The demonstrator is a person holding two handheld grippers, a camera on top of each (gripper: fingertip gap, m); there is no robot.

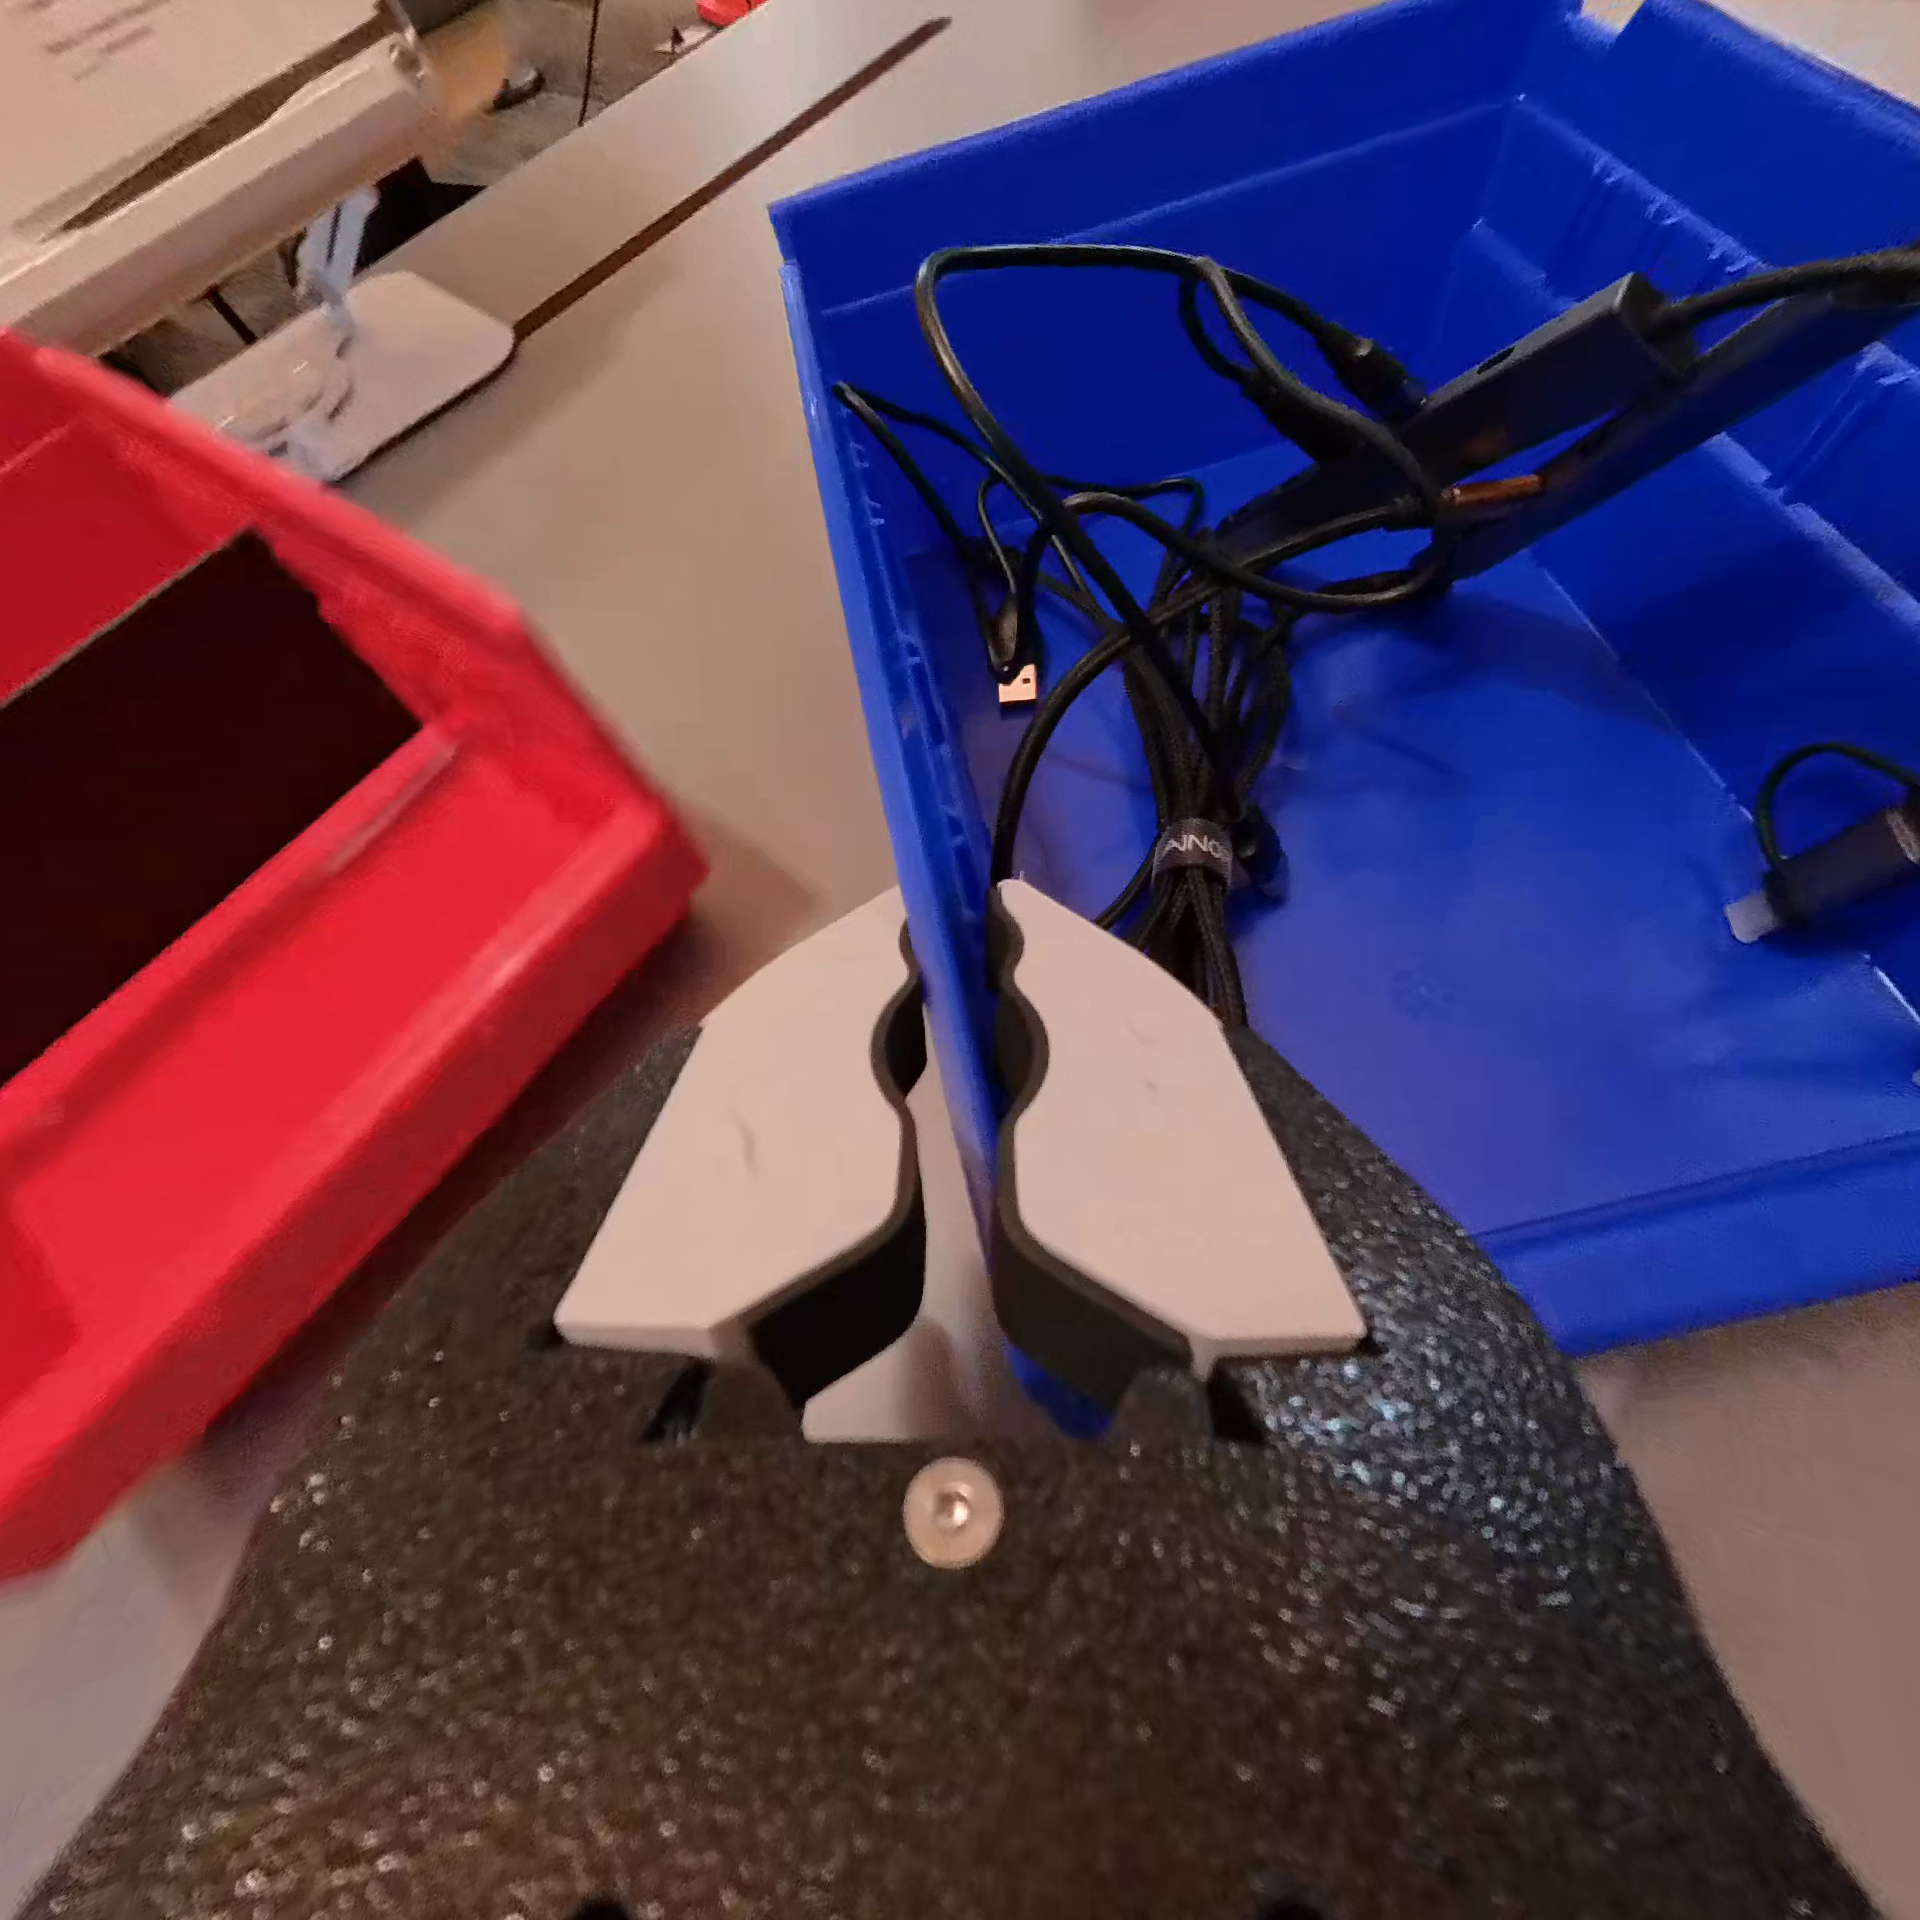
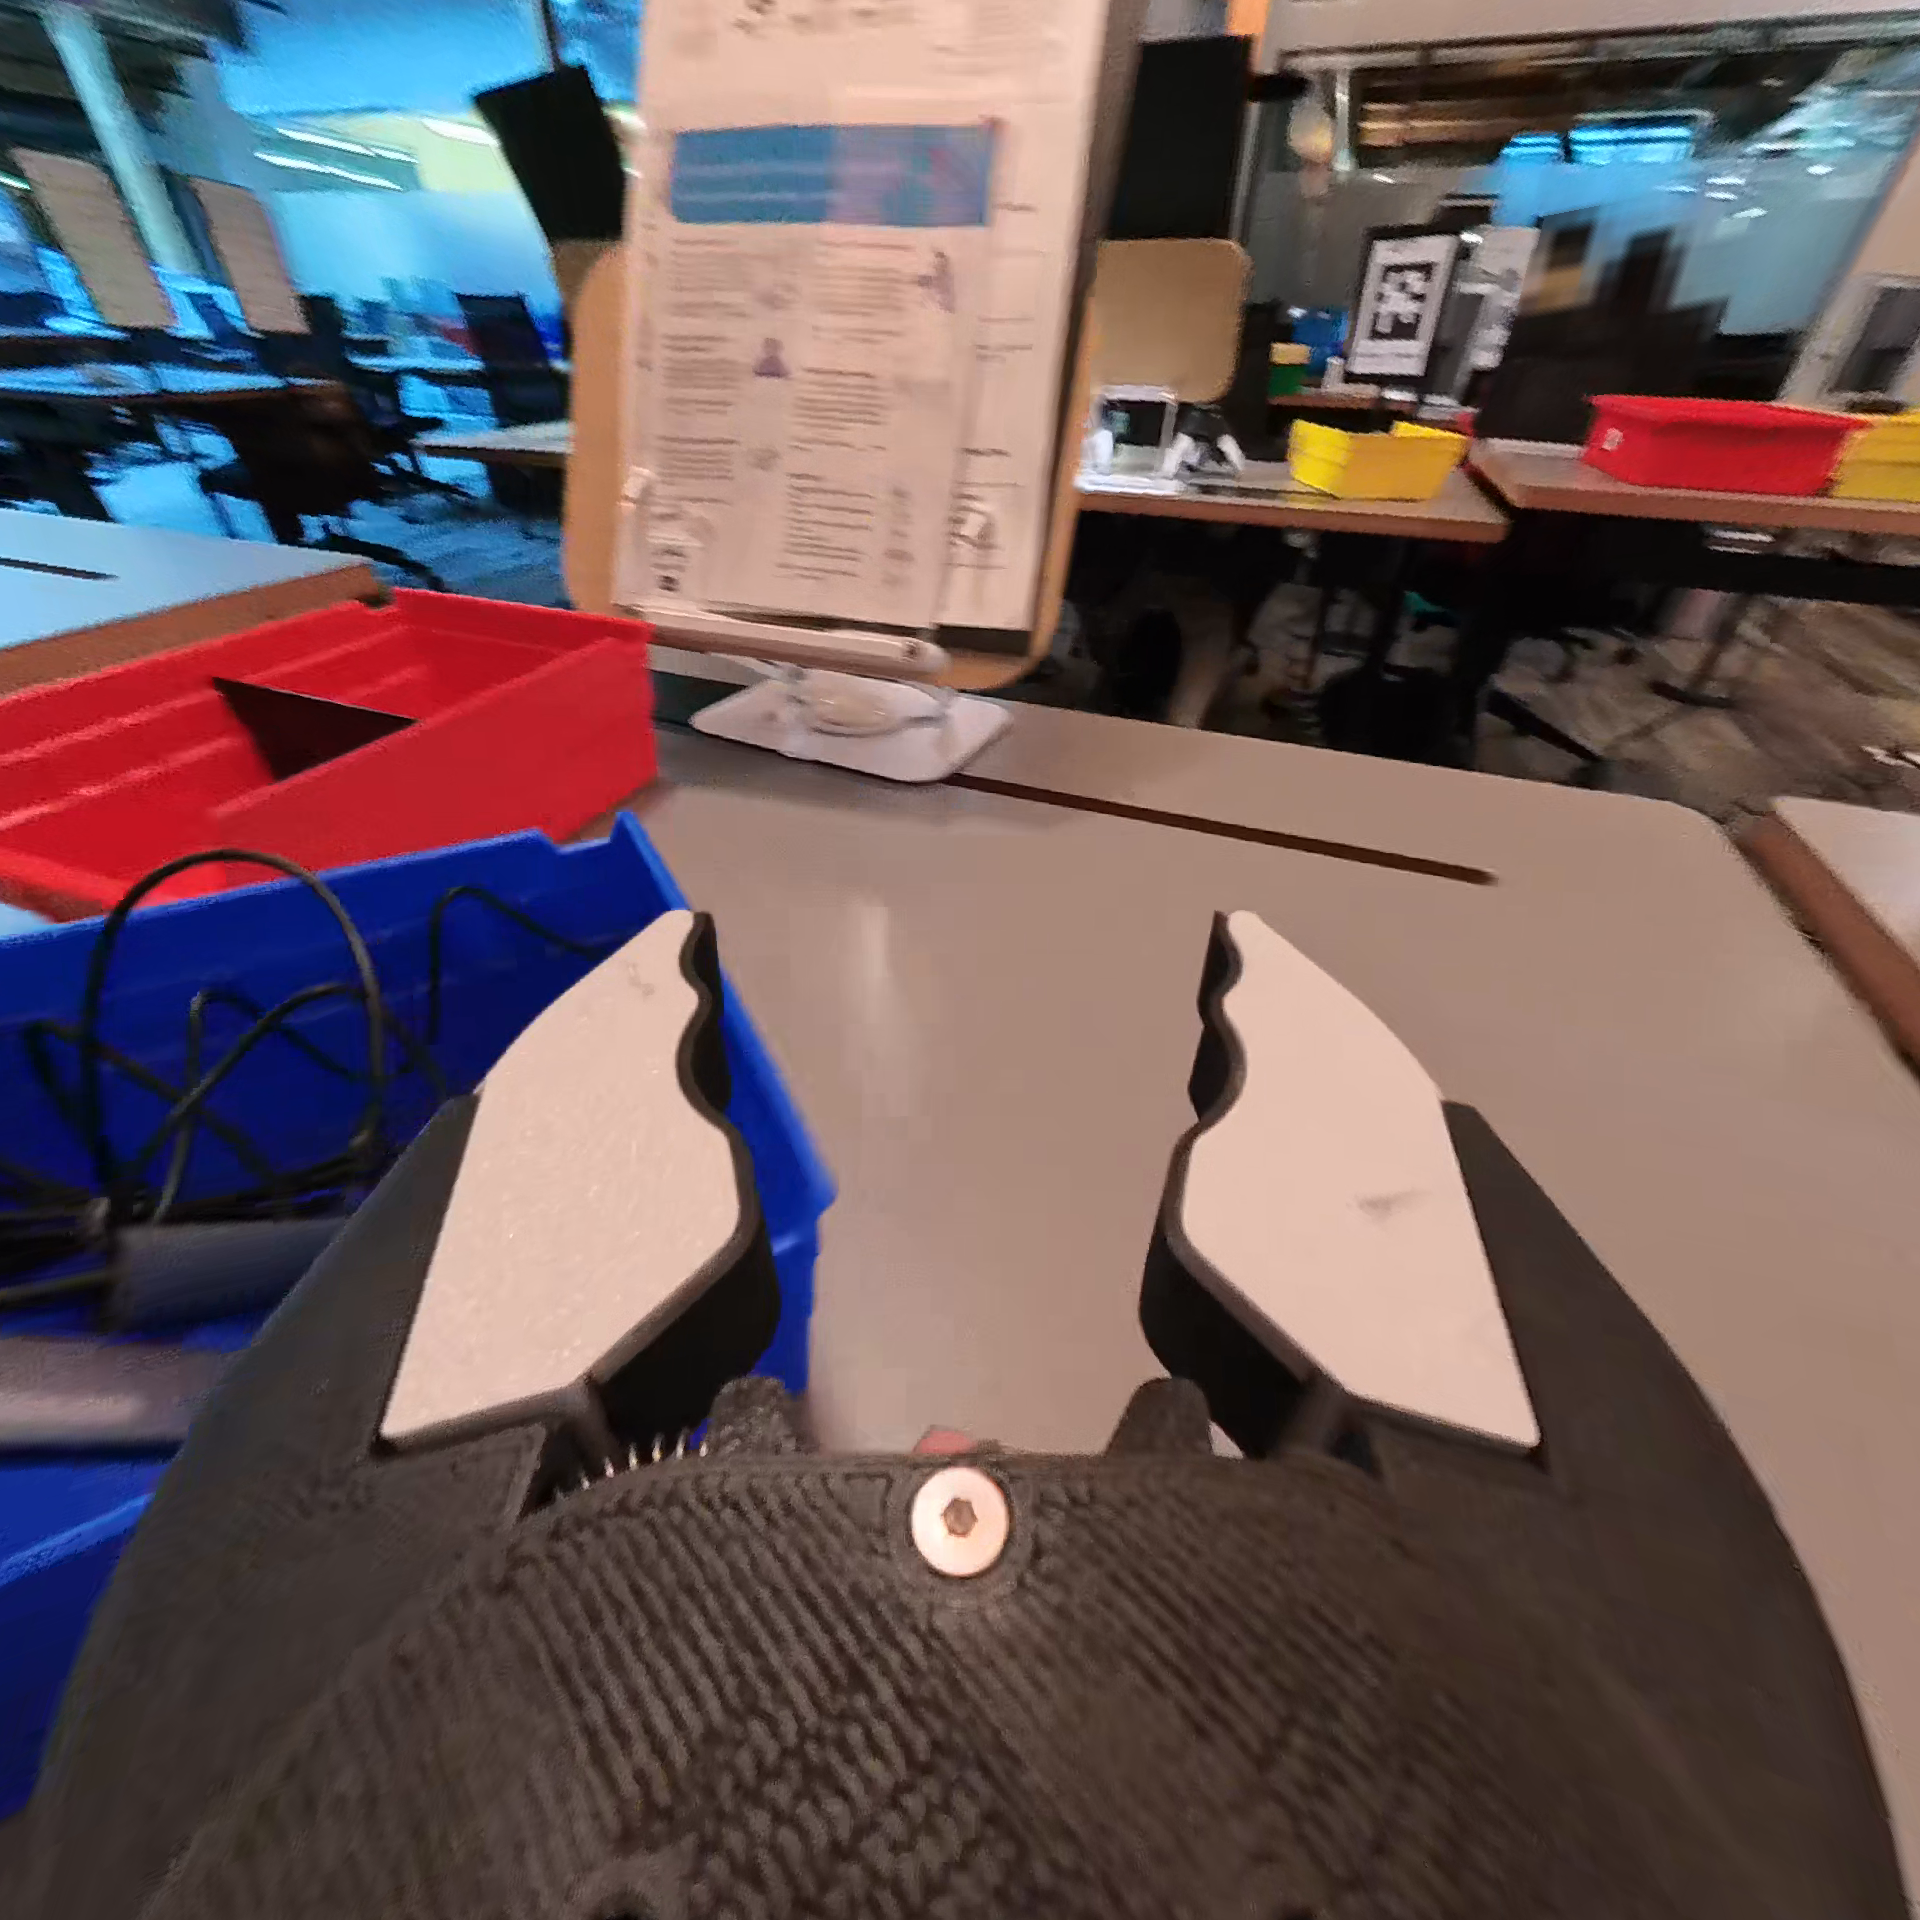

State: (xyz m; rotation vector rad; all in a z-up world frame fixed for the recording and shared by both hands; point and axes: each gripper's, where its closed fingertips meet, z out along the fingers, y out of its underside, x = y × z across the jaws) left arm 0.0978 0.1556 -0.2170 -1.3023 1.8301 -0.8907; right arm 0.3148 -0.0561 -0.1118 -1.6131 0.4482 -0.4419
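In the left wrist view, my left gripper [image 1: 956, 914] has its two fingers almost together, and the side wall of the blue bin [image 1: 1351, 156] passes between them: one finger is outside the bin, the other inside. At the tips they seem to pinch the wall. Lower down a thin gap shows beside the outer finger, so I judge the hold is mostly at the tips and not along the whole pads. Just ahead of the inner finger, inside the bin, lies a tangle of black cables [image 1: 1091, 582], and one bundle tied with a strap nearly touches that finger. Farther ahead and to the right, a black adapter [image 1: 1558, 416] rests over the cables. To the left of the gripper stands a red bin [image 1: 312, 935], apart from the blue one, on the grey table [image 1: 675, 520]. In the right wrist view, my right gripper [image 2: 961, 935] has its fingers wide apart, with only the bare table [image 2: 1143, 1039] between them. The blue bin [image 2: 260, 935] is just beside its left finger, with the cables [image 2: 208, 1091] inside. The red bin [image 2: 468, 707] is behind it, and a paper stand [image 2: 831, 364] is straight ahead.
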